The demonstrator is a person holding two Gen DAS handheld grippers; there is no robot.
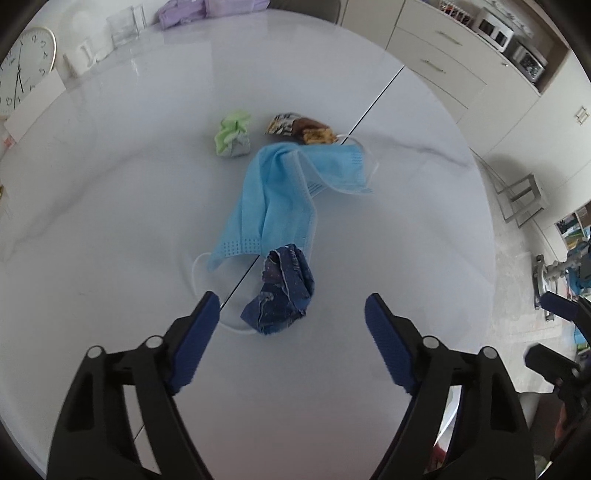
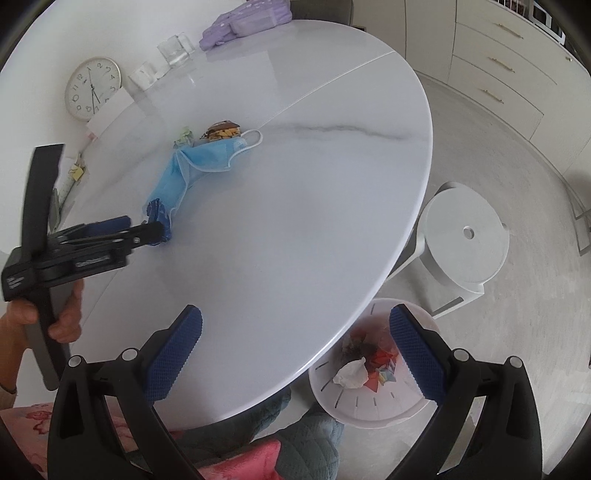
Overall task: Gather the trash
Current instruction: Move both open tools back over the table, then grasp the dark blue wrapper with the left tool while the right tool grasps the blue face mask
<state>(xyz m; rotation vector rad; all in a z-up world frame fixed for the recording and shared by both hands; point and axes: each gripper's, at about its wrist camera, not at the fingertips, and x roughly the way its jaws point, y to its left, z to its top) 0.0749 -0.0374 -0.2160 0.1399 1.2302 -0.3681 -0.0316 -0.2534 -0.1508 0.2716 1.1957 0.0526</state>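
Wrapper (image 1: 282, 291) on table (image 1: 110, 229), before mask (image 1: 280, 199)

Place: home, dining/kitchen area
Desk (image 2: 332, 177): round white marble-look top w/ centre seam
Cabinets (image 1: 439, 62): cream drawer fronts w/ bar handles along the wall
Appliance (image 1: 495, 29): small oven/toaster-type unit in the cabinet niche
Wall side: clock (image 2: 92, 88), glass jars (image 2: 176, 50)
Floor: white stool (image 2: 465, 243), slotted white trash bin (image 2: 369, 391)

The desk (image 1: 110, 221) was glossy, marble-veined and smooth. At mid-frame the blue mask (image 1: 280, 192) looked like soft pleated cloth, the dark wrapper (image 1: 284, 291) like crinkled foil. Lower right, the bin (image 2: 373, 406) was matt white plastic.
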